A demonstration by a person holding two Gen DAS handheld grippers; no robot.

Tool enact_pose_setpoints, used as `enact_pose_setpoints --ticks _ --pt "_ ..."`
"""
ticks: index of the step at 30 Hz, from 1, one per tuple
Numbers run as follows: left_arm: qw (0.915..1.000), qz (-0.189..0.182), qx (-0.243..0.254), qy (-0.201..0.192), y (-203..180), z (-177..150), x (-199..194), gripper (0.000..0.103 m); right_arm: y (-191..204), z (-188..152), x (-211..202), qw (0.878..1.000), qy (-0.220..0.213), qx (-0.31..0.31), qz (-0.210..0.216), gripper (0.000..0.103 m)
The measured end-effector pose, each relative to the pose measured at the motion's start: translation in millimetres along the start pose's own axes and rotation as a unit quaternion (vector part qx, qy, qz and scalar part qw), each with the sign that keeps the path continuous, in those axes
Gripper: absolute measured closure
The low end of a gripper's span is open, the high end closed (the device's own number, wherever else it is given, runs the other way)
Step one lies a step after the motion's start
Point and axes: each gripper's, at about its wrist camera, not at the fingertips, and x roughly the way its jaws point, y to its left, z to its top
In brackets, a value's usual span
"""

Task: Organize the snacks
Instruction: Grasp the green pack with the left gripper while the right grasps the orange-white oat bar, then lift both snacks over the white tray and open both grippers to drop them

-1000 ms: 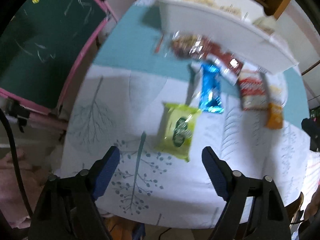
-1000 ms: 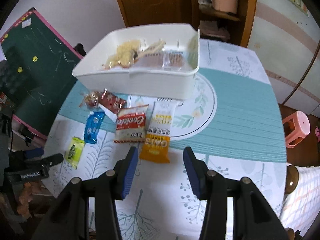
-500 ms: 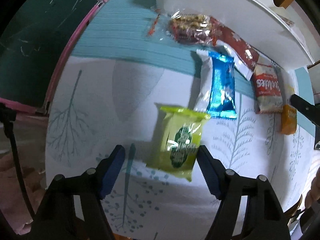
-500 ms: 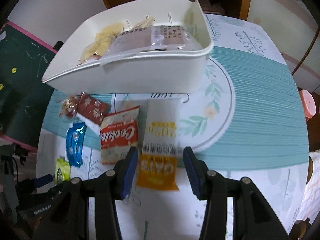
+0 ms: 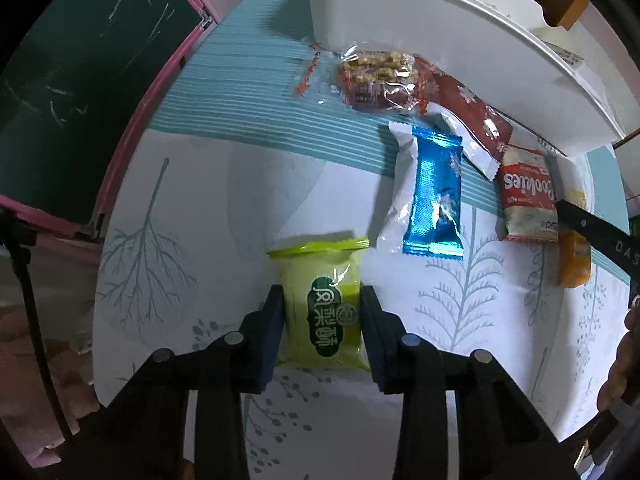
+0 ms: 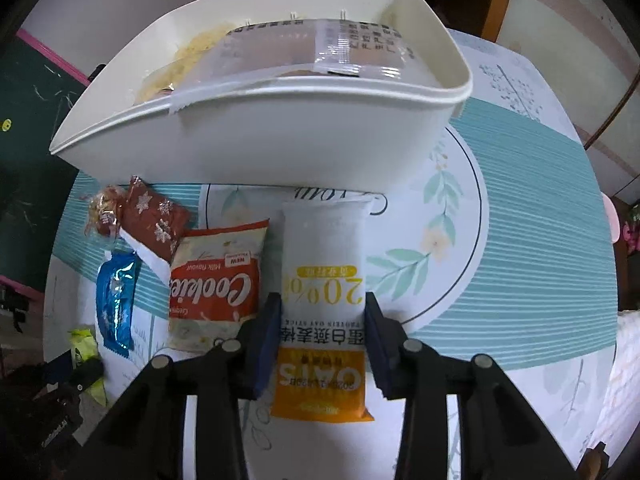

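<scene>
Green snack packet fills the closing left hand-held gripper edge-to-edge.

"Cookies" on red-and-white packet, "OATS" and "20%" on white-orange oat stick packet

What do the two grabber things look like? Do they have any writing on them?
Both the left gripper and right gripper have chunky black arms with round silver bolts and flat dark blue pads. White letters show on the right gripper's black body, too cut off to read.
</scene>
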Motion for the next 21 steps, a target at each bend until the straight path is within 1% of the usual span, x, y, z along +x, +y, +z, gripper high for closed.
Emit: enact_pose_setpoints --ticks 2,6,11,16,18,21 --pt "1.0 -0.002 0.001 0.005 -1.2 -2.1 -0.1 0.068 -0.9 -6.8 -2.1 1.0 0.0 0.001 0.006 0.065" --pt "1.0 -0.003 0.008 0.003 -4.0 -14.8 -12.2 0.068 -1.7 -23.7 -12.5 1.0 -0.004 0.004 0.017 0.066" --pt "0.9995 -0.007 0.028 -0.011 -21.3 -21.3 -37.4 0.068 1.3 -52.9 -36.8 0.999 -0.011 0.003 0.043 0.066" --pt "0.9978 -0.017 0.051 -0.037 -40.6 -18.0 -70.4 0.068 5.3 -57.9 -67.8 0.997 -0.022 -0.007 0.07 0.066" --pt "0.9963 -0.017 0.065 -0.054 -49.8 -11.9 -88.3 0.068 6.6 -54.6 -80.4 0.996 -0.032 -0.012 0.081 0.066" --pt "0.9931 -0.016 0.082 -0.083 -57.2 6.3 -115.2 0.068 10.5 -45.3 -99.8 0.994 -0.048 -0.018 0.097 0.065"
